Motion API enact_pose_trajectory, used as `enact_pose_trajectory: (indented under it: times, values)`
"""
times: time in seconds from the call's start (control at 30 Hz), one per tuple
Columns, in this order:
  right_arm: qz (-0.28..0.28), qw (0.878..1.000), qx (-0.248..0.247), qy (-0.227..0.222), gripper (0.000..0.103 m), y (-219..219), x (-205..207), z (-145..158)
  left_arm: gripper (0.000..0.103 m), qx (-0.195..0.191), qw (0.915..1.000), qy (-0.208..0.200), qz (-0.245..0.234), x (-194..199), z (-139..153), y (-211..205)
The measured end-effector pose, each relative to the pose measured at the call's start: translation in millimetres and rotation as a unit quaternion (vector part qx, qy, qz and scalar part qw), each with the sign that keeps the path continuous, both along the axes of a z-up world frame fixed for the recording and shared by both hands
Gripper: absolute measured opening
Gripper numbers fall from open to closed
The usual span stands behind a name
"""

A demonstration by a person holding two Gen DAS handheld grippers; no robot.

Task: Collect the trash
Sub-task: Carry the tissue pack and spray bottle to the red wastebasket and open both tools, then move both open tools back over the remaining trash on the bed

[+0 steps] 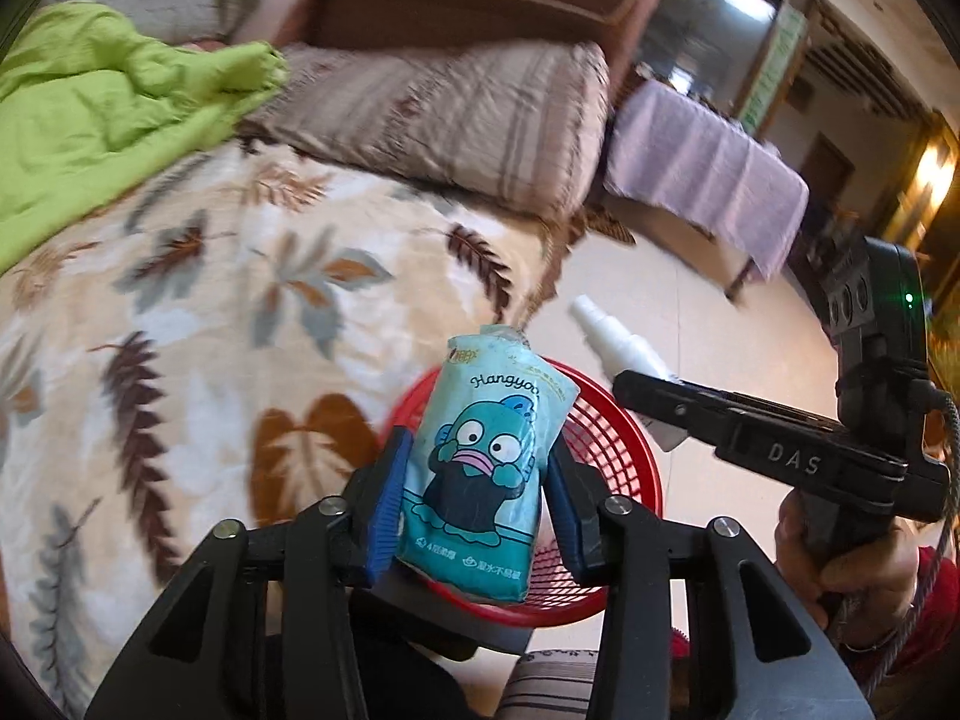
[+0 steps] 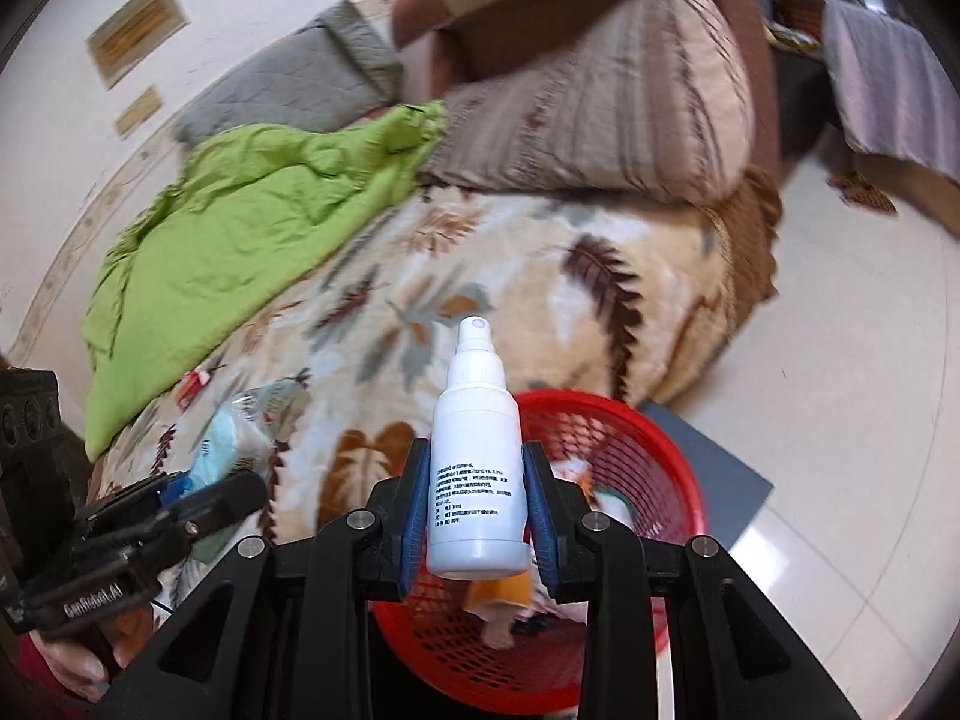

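My left gripper [image 1: 477, 504] is shut on a teal tissue pack [image 1: 486, 462] printed with a cartoon fish. It holds the pack upright over the near rim of a red mesh basket [image 1: 624, 438] on the floor beside the bed. My right gripper [image 2: 477, 510] is shut on a white spray bottle [image 2: 477, 450], nozzle pointing away, above the same basket [image 2: 636, 432]. Some orange and white trash [image 2: 498, 594] lies inside the basket. Each gripper shows in the other's view: the right gripper [image 1: 648, 396] with the bottle [image 1: 612, 336], the left gripper [image 2: 198, 498] with the pack [image 2: 234, 438].
The bed carries a leaf-patterned blanket [image 2: 540, 276], a green quilt [image 2: 240, 228] and a striped pillow [image 2: 600, 120]. A small red-and-white item [image 2: 193, 387] lies on the blanket. A grey board [image 2: 714, 468] sits under the basket. A lilac-covered table [image 1: 702, 180] stands beyond on the pale tiled floor.
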State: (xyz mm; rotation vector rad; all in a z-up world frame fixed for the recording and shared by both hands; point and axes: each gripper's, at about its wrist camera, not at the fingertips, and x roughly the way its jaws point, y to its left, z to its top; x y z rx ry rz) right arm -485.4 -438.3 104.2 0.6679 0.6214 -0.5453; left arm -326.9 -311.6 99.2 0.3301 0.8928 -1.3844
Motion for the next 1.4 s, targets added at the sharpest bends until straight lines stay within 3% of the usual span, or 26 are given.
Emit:
enact_pose_trajectory:
  times: [0.1, 0.17, 0.4, 0.7, 0.9, 1.1, 1.27, 1.4]
  values:
    - [-0.011, 1.000, 0.019, 0.014, 0.042, -7.6, -5.9, -14.5, 0.066, 0.013, 0.9999, 0.004, -0.008, -3.8, -8.5, -10.7]
    - [-0.019, 0.999, 0.025, 0.017, 0.054, -11.1, -8.9, -19.9, 0.068, 0.006, 0.9999, 0.011, -0.003, 0.3, -7.3, -9.5]
    - [-0.015, 1.000, 0.011, 0.007, 0.054, -8.4, -1.9, -11.2, 0.068, -0.005, 0.9993, 0.010, 0.035, 27.9, 1.9, 16.5]
    - [0.065, 0.998, 0.019, -0.008, 0.054, 22.8, 56.0, -4.5, 0.071, -0.016, 0.9883, -0.002, 0.151, 93.7, 12.4, 80.1]
    - [0.139, 0.990, 0.023, -0.007, 0.054, 56.2, 112.2, -1.3, 0.074, -0.014, 0.9656, -0.023, 0.259, 149.8, 16.1, 138.5]
    - [0.215, 0.977, 0.017, -0.005, 0.055, 98.1, 174.8, 4.7, 0.075, -0.004, 0.9286, -0.017, 0.371, 212.9, 5.1, 207.9]
    - [0.268, 0.963, 0.015, -0.001, 0.055, 130.7, 231.1, 8.7, 0.075, 0.006, 0.8998, -0.023, 0.436, 258.4, -8.4, 250.4]
    - [0.291, 0.957, 0.020, 0.003, 0.056, 150.1, 271.6, 10.7, 0.075, 0.011, 0.8957, -0.024, 0.444, 297.8, -12.3, 261.7]
